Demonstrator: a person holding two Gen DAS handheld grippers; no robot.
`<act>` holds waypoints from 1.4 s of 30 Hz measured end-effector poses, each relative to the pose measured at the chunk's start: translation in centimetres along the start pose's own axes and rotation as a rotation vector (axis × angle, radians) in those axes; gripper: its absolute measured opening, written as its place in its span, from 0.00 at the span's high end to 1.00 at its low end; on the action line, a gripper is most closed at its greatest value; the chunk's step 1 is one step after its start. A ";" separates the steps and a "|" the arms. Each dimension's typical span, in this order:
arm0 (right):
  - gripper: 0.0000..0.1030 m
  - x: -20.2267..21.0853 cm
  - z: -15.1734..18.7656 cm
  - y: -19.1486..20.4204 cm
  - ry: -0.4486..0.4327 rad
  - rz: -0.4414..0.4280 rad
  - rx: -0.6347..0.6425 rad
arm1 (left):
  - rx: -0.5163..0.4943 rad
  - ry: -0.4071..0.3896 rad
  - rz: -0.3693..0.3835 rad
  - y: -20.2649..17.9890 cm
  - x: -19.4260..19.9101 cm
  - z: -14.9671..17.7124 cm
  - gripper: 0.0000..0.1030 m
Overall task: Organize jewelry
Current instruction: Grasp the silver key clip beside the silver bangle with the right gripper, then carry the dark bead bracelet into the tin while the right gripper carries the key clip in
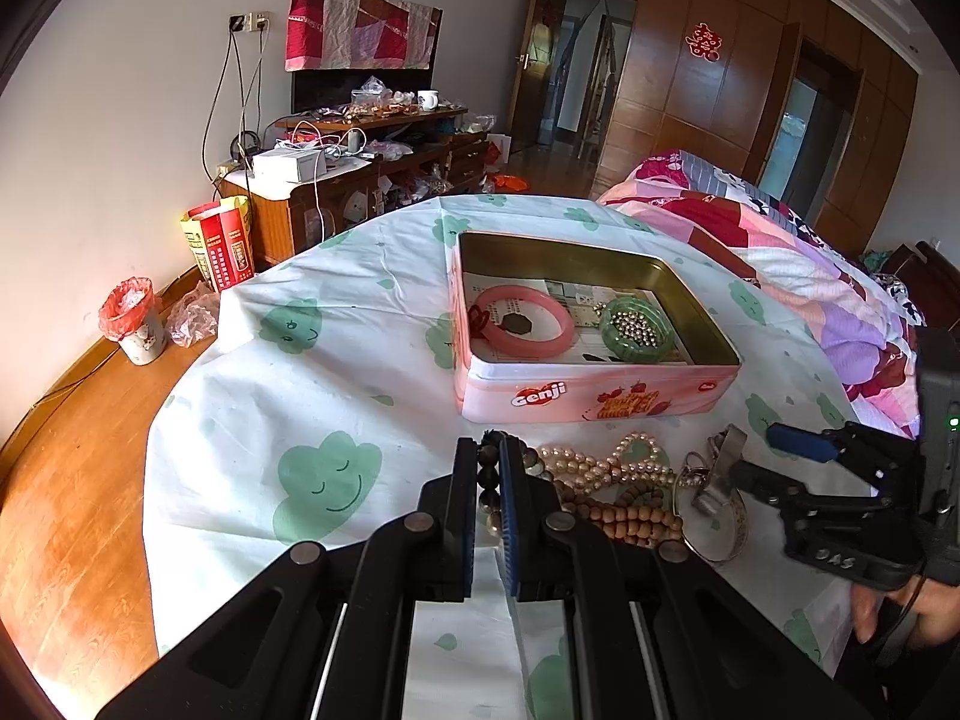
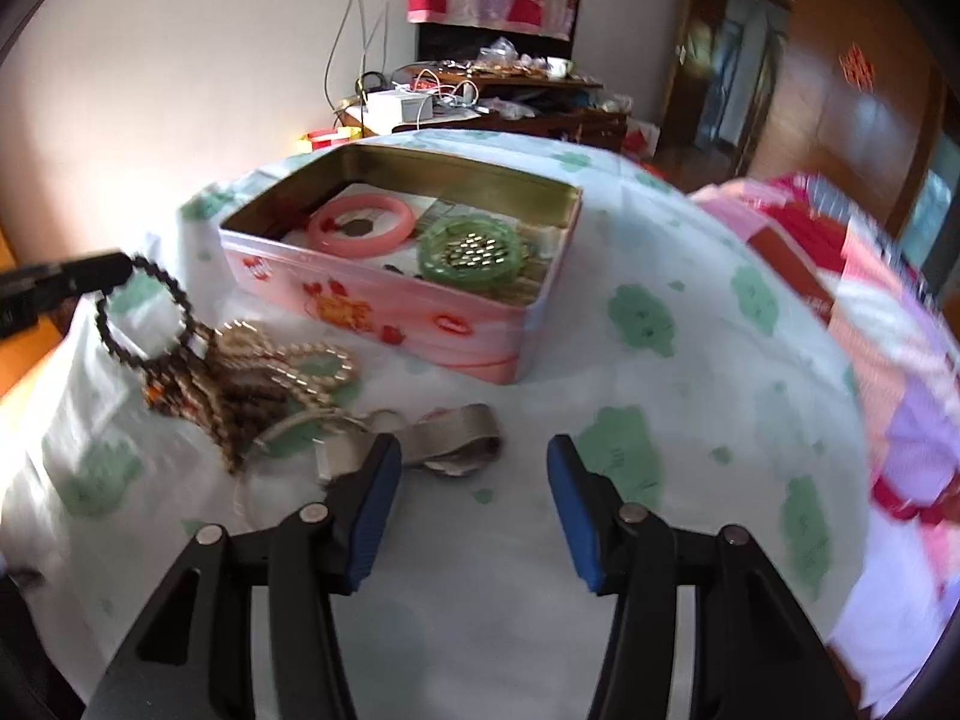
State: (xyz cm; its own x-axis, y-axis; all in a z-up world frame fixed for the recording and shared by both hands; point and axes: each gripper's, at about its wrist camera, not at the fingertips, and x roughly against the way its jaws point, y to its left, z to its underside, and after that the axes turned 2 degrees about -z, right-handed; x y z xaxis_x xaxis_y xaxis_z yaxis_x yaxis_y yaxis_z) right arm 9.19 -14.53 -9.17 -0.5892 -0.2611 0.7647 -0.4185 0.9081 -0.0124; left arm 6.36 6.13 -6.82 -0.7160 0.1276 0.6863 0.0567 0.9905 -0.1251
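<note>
A pink tin box stands open on the table and holds a pink bangle and a green bangle around small metal beads. My left gripper is shut on a dark bead bracelet. It lifts the bracelet off a pile of pearl strands and wooden beads. My right gripper is open and empty beside a metal watch band.
The table has a white cloth with green clouds. A bed with a pink quilt lies to the right. A cluttered wooden cabinet stands behind, and a small bin sits on the floor at left.
</note>
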 end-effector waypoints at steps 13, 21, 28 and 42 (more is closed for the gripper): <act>0.34 -1.3 0.5 1.6 0.076 -0.006 -0.035 | 0.002 0.005 0.007 0.1 0.0 -0.2 0.94; 0.41 1.2 2.2 0.2 0.050 0.049 -0.022 | -0.011 0.013 0.011 -0.5 -0.2 0.1 0.94; 0.74 -0.1 2.0 1.1 0.051 -0.002 -0.013 | -0.007 0.019 0.012 -0.3 -0.3 0.2 0.94; 0.81 3.4 1.1 1.3 -0.126 0.010 0.017 | -0.001 -0.009 0.016 -0.3 0.4 -0.5 0.94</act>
State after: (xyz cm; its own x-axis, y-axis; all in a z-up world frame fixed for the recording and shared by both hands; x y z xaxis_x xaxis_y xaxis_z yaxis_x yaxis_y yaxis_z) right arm 5.90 -14.64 -7.27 -0.6754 -0.2918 0.6773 -0.4229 0.9056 -0.0316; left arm 6.41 5.95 -6.16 -0.7211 0.1429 0.6779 0.0691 0.9885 -0.1348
